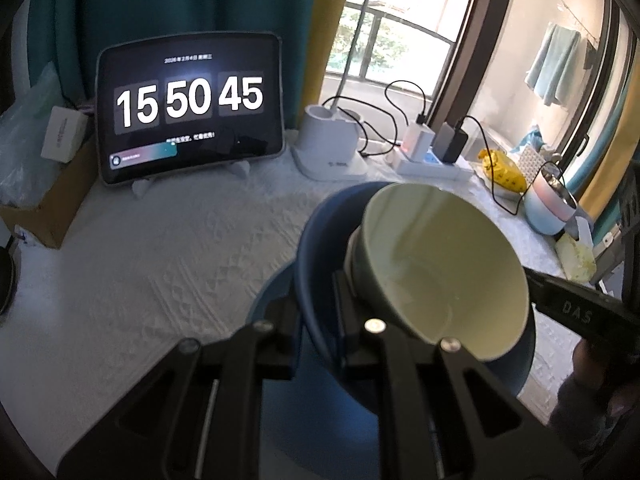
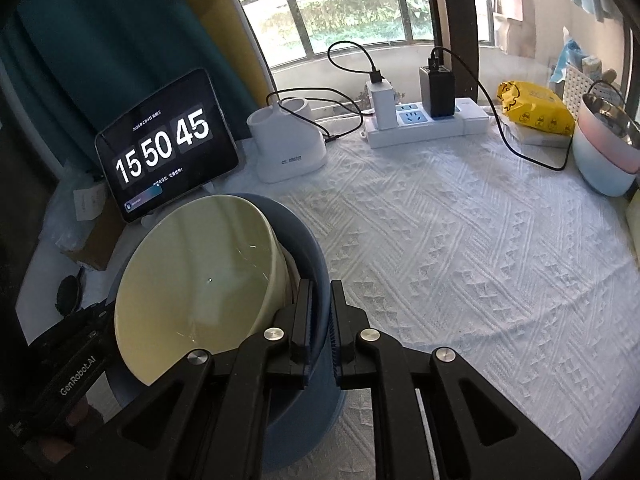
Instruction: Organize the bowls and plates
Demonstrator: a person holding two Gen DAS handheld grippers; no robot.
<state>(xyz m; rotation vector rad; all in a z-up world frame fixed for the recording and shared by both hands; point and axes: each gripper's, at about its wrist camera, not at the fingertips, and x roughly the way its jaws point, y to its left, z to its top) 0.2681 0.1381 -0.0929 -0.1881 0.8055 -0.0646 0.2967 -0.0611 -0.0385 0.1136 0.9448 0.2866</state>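
Note:
A dark blue bowl is held by its rim from two sides. My left gripper is shut on the rim's near edge in the left wrist view. My right gripper is shut on the opposite side of the blue bowl. A pale green bowl leans tilted inside it, its grey-green outer wall and white foot showing; its inside fills the lower left of the right wrist view. A lighter blue dish shows just beneath the blue bowl; contact cannot be told.
A white textured cloth covers the table. At the back stand a tablet clock, a white lamp base, a power strip with chargers and cables. A yellow pack and pastel pot sit far right; a cardboard box left.

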